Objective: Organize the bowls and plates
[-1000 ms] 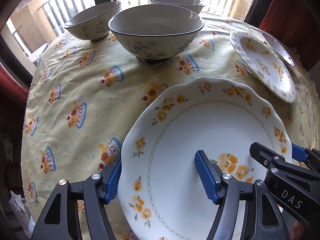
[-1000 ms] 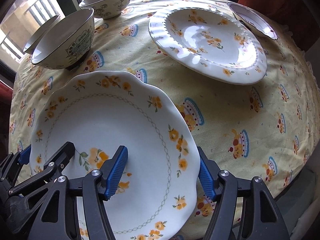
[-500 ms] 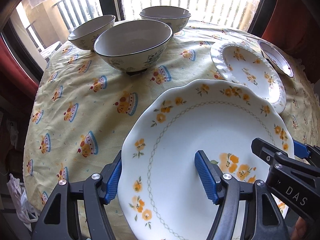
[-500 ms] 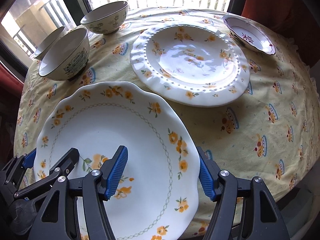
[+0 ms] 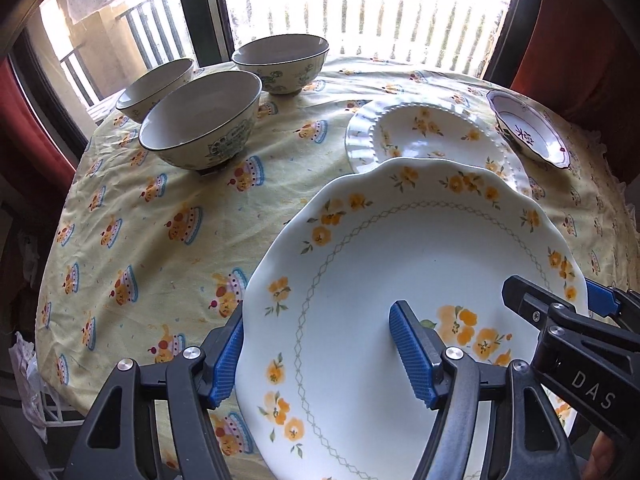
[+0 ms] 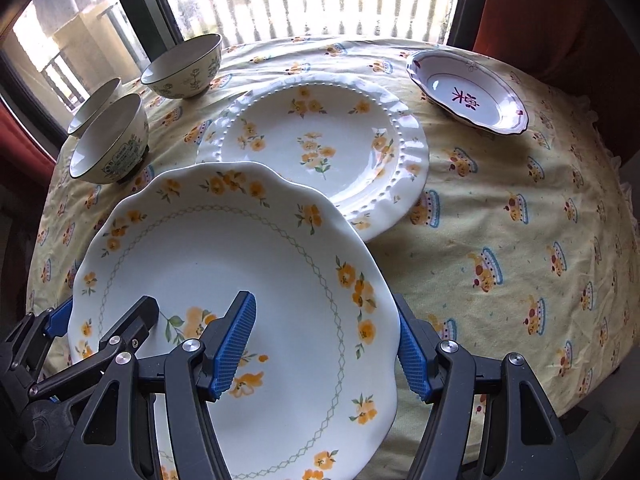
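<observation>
A large scalloped white plate with orange flowers (image 5: 360,264) (image 6: 240,264) is held up off the table by both grippers. My left gripper (image 5: 320,352) is shut on its left rim, one finger under and one on top. My right gripper (image 6: 324,344) is shut on its right rim. The plate's far edge hangs over a beaded flowered plate (image 5: 416,132) (image 6: 316,144) lying on the tablecloth. Three patterned bowls (image 5: 200,120) (image 6: 108,144) stand at the back left. A small purple-trimmed dish (image 5: 528,128) (image 6: 468,92) sits at the back right.
The round table has a yellow cake-print cloth (image 5: 160,232) (image 6: 500,232). A window with a balcony railing (image 5: 360,12) is behind it. Red curtains (image 6: 560,8) hang at both sides.
Both grippers have lifted the large plate and carried it toward the beaded plate; the table now looks lower and farther, and the plate's edge overlaps the beaded plate.
</observation>
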`<state>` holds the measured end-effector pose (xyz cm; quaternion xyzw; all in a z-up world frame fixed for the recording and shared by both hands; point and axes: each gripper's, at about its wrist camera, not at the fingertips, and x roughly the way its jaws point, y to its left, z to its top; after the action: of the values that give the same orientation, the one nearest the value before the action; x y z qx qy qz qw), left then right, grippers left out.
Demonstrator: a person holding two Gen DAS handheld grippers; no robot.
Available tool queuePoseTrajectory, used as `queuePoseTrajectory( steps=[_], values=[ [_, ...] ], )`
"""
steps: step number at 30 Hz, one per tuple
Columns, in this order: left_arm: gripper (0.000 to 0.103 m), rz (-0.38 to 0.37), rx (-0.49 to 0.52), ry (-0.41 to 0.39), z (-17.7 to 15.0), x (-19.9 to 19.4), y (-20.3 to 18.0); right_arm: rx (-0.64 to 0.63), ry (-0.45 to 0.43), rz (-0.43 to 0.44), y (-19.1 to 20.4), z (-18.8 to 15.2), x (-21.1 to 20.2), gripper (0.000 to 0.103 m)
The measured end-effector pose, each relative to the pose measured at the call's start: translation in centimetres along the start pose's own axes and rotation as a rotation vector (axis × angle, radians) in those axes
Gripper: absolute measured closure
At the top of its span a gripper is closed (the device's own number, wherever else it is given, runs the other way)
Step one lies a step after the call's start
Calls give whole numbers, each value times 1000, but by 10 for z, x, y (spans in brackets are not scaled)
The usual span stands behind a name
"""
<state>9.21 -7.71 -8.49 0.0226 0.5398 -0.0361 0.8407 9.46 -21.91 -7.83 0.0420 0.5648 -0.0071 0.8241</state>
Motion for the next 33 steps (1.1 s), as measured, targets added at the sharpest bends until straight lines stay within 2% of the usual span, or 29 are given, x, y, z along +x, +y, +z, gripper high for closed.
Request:
queuePoseTrajectory(
  steps=[10,15,20,33],
  values=[
    [34,-17,31,-19,-1,3,-67,25,-10,-7,-69,-4,-4,33],
    [34,-43,57,-24,-2,6,-101,36,-32,-45,-102,-7,-9,33],
    [34,-63,85,-6,-2,15,-130,66,-18,-66,-135,-10,-7,33],
    [32,-80,117,47,-6,37,-173,113,44,-99,-191,-18,15,34]
  ],
)
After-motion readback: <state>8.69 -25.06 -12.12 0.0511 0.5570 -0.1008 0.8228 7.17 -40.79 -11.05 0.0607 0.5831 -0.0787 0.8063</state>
